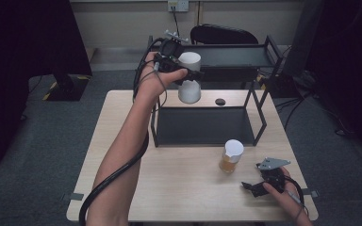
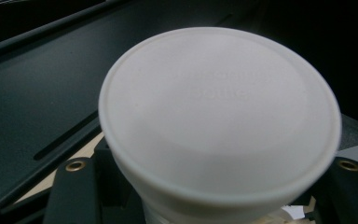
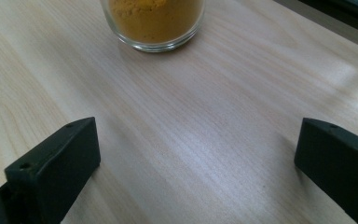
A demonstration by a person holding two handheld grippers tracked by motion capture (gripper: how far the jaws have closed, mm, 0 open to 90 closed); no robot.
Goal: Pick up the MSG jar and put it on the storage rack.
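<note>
A jar (image 1: 189,89) with a white lid (image 1: 189,60) hangs in the air at the left end of a black two-level rack's top shelf (image 1: 238,55). My left gripper (image 1: 191,75) is shut on the jar's body just under the lid. In the left gripper view the lid (image 2: 219,116) looms close, with a finger (image 2: 70,191) on either side below it. A second jar (image 1: 231,157) with a white lid, holding orange powder (image 3: 154,23), stands on the table in front of the rack. My right gripper (image 1: 254,182) rests low near the table's front right, open (image 3: 196,149), with nothing between its fingers.
The rack's lower shelf (image 1: 202,125) sits on the wooden table (image 1: 122,155). A small black round thing (image 1: 220,101) lies on the table behind the rack. A dark chair (image 1: 221,34) stands beyond. A thick black cable (image 1: 118,174) trails along the left forearm.
</note>
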